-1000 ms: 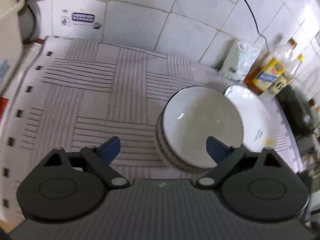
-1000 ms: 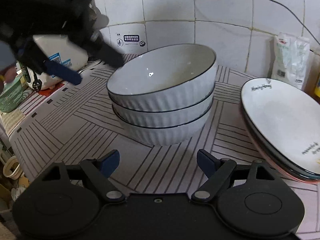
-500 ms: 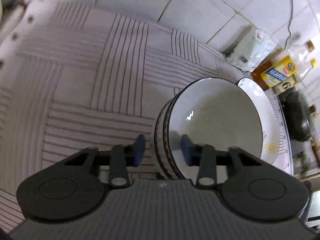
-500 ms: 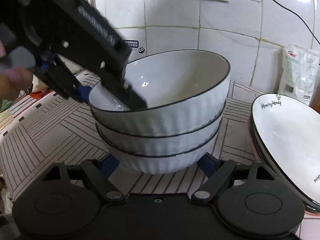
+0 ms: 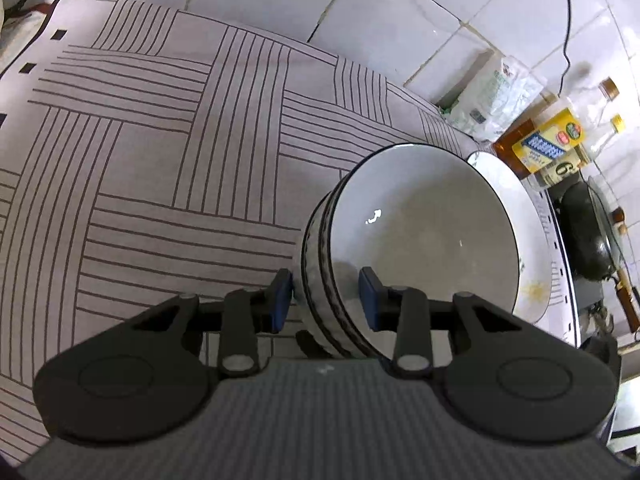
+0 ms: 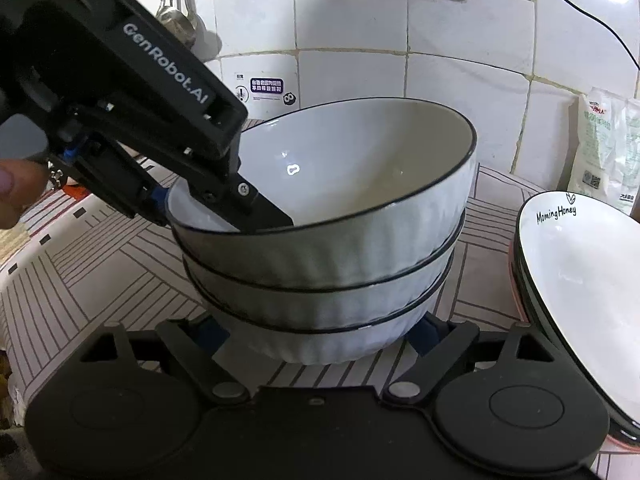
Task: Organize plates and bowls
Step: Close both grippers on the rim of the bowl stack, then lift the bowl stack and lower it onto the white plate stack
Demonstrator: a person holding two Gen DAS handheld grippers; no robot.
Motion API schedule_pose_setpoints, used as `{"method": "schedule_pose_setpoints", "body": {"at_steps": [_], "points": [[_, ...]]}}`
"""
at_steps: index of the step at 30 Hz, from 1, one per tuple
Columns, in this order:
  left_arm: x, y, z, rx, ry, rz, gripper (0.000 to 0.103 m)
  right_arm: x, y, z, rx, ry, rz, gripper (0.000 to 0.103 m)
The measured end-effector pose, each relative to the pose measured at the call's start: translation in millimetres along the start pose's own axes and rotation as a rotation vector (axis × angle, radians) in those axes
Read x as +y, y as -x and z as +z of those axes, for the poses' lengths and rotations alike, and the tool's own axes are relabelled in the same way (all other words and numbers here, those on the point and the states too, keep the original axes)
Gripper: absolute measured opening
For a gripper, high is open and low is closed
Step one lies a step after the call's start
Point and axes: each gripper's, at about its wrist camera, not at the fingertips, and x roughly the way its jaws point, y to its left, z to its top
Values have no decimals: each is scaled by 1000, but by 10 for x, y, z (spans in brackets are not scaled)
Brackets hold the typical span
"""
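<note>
A stack of three white ribbed bowls (image 6: pixel 320 264) with dark rims stands on the desk (image 5: pixel 160 152), which is covered by a cloth with a pattern of dark lines. The left gripper (image 5: pixel 325 298) comes down over the near-left edge of the stack: one blue pad (image 5: pixel 280 300) sits against the outside of the stack's wall and the other finger (image 6: pixel 264 212) reaches inside the top bowl (image 6: pixel 360 168). Its jaws have narrowed sharply in the last moment and now stand at a small gap with the bowl wall between them; the outer pad looks to be touching the wall, while the inner pad appears just off the inner surface, so I cannot tell whether the grip is firm. The right gripper (image 6: pixel 320 330) is spread wide, low at the foot of the stack, its two blue fingertips (image 6: pixel 426 330) on either side of the bottom bowl (image 6: pixel 328 340) and close to or touching its base; its jaws have been widening slightly. To the right of the bowls, near but apart, lies a stack of plates (image 6: pixel 588 292), the top one white with "Morning Honey" lettering. Behind them a plastic bag (image 6: pixel 608 148) leans on the tiled wall (image 6: pixel 460 80).
</note>
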Motion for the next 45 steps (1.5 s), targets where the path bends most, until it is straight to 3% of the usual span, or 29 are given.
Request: {"method": "schedule_pose_setpoints", "body": {"at_steps": [10,23,30,38,45], "points": [[-241,229,-38,-5,-91,14,34,-43,309,-45,-39,-25,6,91],[-1015,254,136,-6,-255,-60,35,-391,871,39,-119,-79,-161,91],[-1384,17,287,31,-334,-94,35,-703,925,61,-113,-106,-243,91],[-1698,-442,446,81,-356,-142,35,-1102,910,11,-78,-131,-309,91],[-1868,-732,536,116,-387,-133,35,-1349,795,-35,-41,-186,-334,91]]}}
